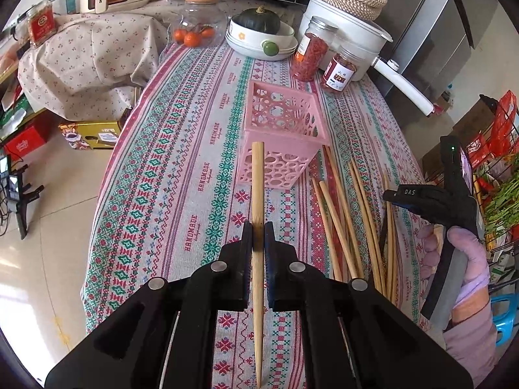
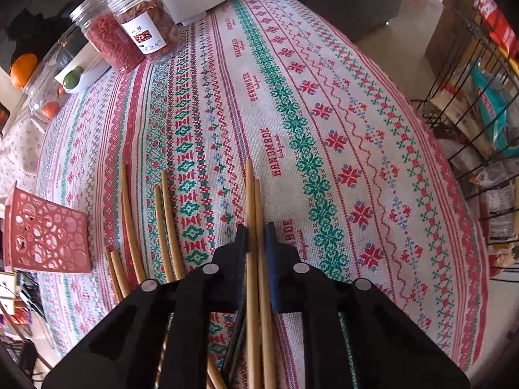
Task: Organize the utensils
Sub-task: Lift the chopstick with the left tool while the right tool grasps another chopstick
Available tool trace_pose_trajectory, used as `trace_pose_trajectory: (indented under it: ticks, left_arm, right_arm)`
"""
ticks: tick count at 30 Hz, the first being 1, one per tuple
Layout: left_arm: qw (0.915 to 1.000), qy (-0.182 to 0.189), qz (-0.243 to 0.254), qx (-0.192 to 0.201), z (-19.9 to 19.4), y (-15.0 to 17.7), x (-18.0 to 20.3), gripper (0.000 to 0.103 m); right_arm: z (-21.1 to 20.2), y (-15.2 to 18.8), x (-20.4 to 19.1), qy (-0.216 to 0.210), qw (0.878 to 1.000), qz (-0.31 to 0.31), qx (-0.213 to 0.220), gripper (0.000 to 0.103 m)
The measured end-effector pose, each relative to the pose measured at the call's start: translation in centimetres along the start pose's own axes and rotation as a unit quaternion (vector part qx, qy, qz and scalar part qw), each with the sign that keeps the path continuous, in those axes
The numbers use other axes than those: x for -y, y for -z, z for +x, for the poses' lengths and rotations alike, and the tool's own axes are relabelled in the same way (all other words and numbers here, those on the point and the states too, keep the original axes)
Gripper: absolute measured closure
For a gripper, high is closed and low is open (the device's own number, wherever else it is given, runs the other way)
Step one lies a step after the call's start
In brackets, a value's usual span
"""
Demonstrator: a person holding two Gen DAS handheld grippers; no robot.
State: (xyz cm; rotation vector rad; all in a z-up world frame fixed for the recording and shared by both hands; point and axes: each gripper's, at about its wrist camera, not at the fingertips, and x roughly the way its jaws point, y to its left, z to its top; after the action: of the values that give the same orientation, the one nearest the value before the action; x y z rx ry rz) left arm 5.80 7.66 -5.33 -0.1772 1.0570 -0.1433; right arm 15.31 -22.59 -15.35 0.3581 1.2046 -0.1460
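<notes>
Chopsticks are what I'm sorting, and my left gripper has one bamboo chopstick pinched flat between its pads, jaws nearly closed on it, thick end forward and pointing at the pink perforated basket just ahead. It's clear of the patterned tablecloth, and the basket stands upright with its mouth open and nothing visible inside. My read: I need to tip this stick toward vertical before letting go, lead with one end over the rim, and drop it only once that end is well inside, or it'll bridge the edge and roll off. The basket looks light, so I'd avoid nudging its wall.

Moving right, the loose chopsticks lie fanned on the cloth beside the basket, some overlapping. Further right, my right gripper is low over the far edge of that spread, jaws partly closed around a pair of chopsticks that run between the fingers. Whether the pads are actually squeezing them I can't tell; they look to be lying on the cloth. I'd want both sticks parallel and seated between the pads before lifting, otherwise one slips out.
</notes>
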Motion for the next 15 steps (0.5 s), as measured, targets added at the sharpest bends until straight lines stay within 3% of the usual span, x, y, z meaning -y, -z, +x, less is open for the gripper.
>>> trace_pose_trajectory:
  ticks: [7, 10, 12, 13, 14, 15]
  left_arm:
    - [1.0, 0.001, -0.004, 0.001, 0.1, 0.1, -0.4, 0.096]
    - [1.0, 0.005, -0.004, 0.002, 0.0, 0.1, -0.5, 0.096]
    - [1.0, 0.004, -0.007, -0.002, 0.3, 0.0, -0.7, 0.096]
    - [0.9999, 0.0, -0.011, -0.006, 0.5, 0.0, -0.9, 0.096]
    - [0.9998, -0.003, -0.015, -0.012, 0.8, 0.0, -1.1, 0.096]
    - [0.9995, -0.006, -0.021, -0.021, 1.3, 0.0, -1.4, 0.096]
  right_arm:
    - [-0.9, 0.1, 0.9, -0.018, 1.0, 0.014, 0.011, 0.091]
    - [-1.2, 0.2, 1.0, -0.047, 0.999, 0.014, 0.001, 0.09]
    - [-1.0, 0.2, 1.5, -0.06, 0.998, 0.028, -0.009, 0.084]
    - [-1.0, 0.2, 1.7, -0.057, 0.998, 0.032, -0.008, 0.069]
    - [-0.9, 0.3, 1.9, -0.052, 0.998, 0.031, -0.006, 0.063]
    - [-0.9, 0.3, 2.0, -0.051, 0.998, 0.031, -0.007, 0.063]
